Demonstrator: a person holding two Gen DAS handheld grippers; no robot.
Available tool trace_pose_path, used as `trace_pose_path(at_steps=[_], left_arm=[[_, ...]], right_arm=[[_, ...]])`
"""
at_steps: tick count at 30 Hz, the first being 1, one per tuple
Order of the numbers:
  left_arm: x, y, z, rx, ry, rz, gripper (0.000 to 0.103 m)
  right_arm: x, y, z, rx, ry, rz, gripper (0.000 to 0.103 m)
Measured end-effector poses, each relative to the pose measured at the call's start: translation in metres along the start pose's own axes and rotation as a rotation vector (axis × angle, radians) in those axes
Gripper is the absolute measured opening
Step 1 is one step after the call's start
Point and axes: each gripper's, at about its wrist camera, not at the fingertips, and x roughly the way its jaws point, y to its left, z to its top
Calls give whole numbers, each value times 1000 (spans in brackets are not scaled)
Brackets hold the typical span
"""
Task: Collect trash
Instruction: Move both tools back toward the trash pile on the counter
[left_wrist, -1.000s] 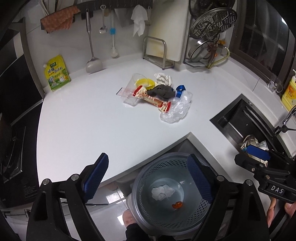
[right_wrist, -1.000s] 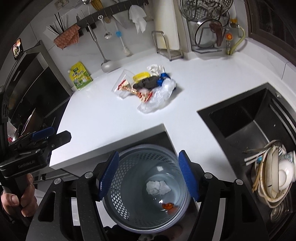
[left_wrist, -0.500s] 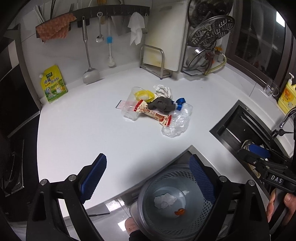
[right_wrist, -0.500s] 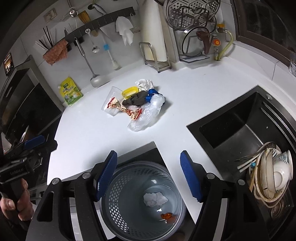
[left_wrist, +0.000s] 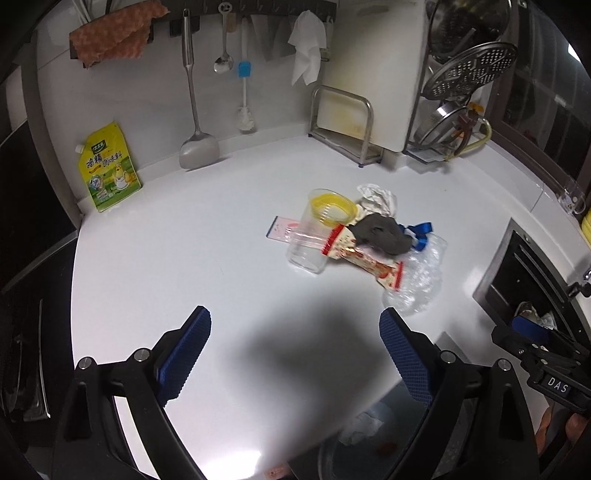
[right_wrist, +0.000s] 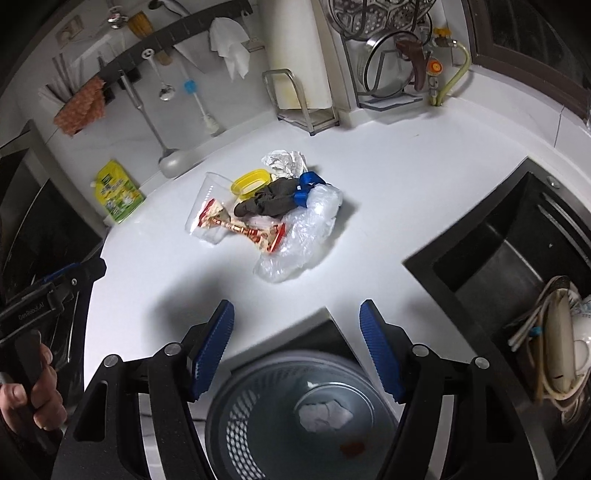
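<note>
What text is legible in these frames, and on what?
"DAS" on the right gripper's body, seen at the lower right of the left wrist view.
"GenRobot.AI", roughly, on the left gripper's body in the right wrist view; small, partly blurred.
Yellow-green pouch: large Chinese characters, too distorted to read reliably.
Red-and-white snack wrapper: print too small to read.

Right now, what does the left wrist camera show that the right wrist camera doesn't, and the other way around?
Only the left wrist view shows the counter's left edge beside the yellow pouch from close. Only the right wrist view shows the mesh bin clearly, with white paper inside, and the dishes in the sink. Both show the trash pile, each open claw empty.
</note>
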Motion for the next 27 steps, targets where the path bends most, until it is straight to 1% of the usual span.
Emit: trace_pose_path(at_steps=[5, 10, 13, 22, 27], left_arm=[[33, 10, 12, 13, 8, -15, 91], [63, 14, 19, 29, 24, -35, 91], [77, 14, 20, 37, 35, -45, 91], [117, 13, 26, 92, 53, -76, 91], [132, 9, 29, 117, 58, -101, 91]], right_arm=[[33, 6, 13, 31, 12, -47, 68], [62, 5, 20, 74, 28, -84, 68], [76, 1, 22, 104, 32, -93, 68], [97, 0, 32, 144, 23, -121, 68], [105, 0, 35, 164, 22, -134, 68]])
